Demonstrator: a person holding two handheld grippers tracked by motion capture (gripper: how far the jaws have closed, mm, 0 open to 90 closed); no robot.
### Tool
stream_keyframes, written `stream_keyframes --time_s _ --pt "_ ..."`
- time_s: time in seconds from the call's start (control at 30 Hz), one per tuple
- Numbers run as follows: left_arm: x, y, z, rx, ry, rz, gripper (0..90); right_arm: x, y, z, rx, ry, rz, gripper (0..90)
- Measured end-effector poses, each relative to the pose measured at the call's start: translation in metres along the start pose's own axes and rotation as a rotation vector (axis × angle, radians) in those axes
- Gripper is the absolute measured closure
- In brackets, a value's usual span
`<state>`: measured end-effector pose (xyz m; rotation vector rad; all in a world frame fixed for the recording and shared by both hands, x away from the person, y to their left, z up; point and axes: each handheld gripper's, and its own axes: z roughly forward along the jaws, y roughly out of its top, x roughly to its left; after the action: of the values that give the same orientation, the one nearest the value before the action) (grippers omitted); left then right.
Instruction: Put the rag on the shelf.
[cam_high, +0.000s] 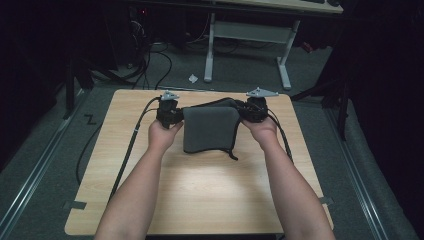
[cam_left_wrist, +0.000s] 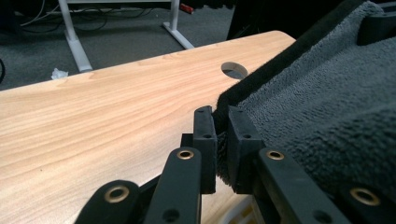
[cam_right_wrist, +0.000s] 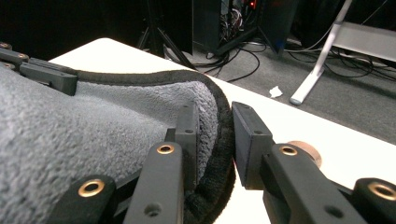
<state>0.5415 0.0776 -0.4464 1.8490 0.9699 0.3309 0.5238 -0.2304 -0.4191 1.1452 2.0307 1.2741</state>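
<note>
- Grey towel (cam_high: 210, 128) held up over the far half of the table (cam_high: 200, 200), stretched between both grippers; folded, with a black trimmed edge along the top and a black cord end hanging off its lower right corner.
- Lower part of the towel drapes down toward the tabletop; cannot tell if it touches the wood.
- Left gripper (cam_high: 169, 112) is clamped on the towel's left top corner. In the left gripper view (cam_left_wrist: 222, 140) the jaws are nearly together, with the towel edge (cam_left_wrist: 299, 107) pinched in the narrow gap.
- Right gripper (cam_high: 252, 110) holds the right top corner. In the right gripper view (cam_right_wrist: 215, 135) the black trim (cam_right_wrist: 223, 140) sits between the jaws; the inner jaw presses the pile, the outer jaw stands just beside the trim with a sliver of gap, so the grip looks loose.
- Left hand (cam_high: 162, 134) and right hand (cam_high: 261, 131) are just behind the grippers, forearms coming in from the near edge.
- Room: near half of the table is bare wood, with bare strips also left and right of the towel.
- Round hole (cam_left_wrist: 234, 70) in the tabletop sits near the far edge, close to the towel.
- Beyond the far edge: carpet floor (cam_high: 240, 70), white desk legs (cam_high: 283, 65), cables (cam_high: 160, 65), and a scrap of paper (cam_high: 193, 78).
</note>
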Motion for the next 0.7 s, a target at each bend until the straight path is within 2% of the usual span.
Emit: stream_keyframes --time_s 0.37,0.53,0.6,0.7 --pt "0.002 -0.021 0.005 0.023 -0.037 -0.013 83.3 -0.002 -0.018 0.009 0.024 0.009 0.054 73.3" --pt "0.002 -0.021 0.003 0.019 -0.050 -0.029 80.0 -0.006 -0.019 0.008 0.018 -0.005 0.089 60.8" --pt "0.002 -0.020 0.003 0.016 -0.050 -0.030 77.9 -0.008 -0.018 0.007 0.016 -0.022 0.076 57.0" --pt "0.002 -0.021 0.003 0.033 -0.028 -0.020 77.0 -0.009 -0.017 0.004 0.009 -0.053 0.070 54.3"
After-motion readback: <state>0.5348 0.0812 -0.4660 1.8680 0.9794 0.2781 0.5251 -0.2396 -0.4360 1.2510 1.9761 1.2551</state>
